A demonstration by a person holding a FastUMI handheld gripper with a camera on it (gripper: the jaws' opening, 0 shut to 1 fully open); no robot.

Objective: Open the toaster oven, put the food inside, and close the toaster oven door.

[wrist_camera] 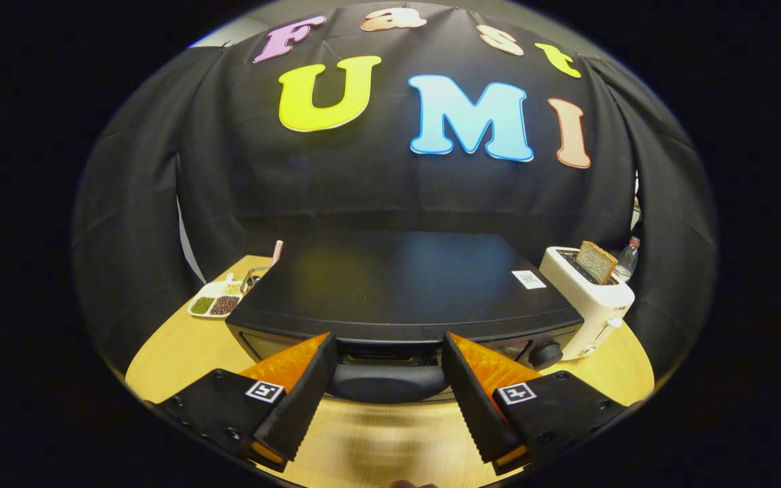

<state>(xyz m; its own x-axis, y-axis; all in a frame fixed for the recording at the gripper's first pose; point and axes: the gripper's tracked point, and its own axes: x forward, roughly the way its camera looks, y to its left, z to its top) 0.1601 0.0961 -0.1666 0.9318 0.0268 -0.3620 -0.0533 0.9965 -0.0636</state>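
Black toaster oven [397, 285] sits on a round wooden table, seen from above and in front; flat glossy top with a small white sticker toward its 2 o'clock corner. Door is closed, glass front only partly seen under the top edge. Dark bar handle [387, 381] runs horizontally across the door's upper front, at 6 o'clock of the oven body. One round black knob [546, 354] on the front at about 4 o'clock. Food: bread slice [596, 261] stands upright in a white toaster at 3 o'clock of the oven.
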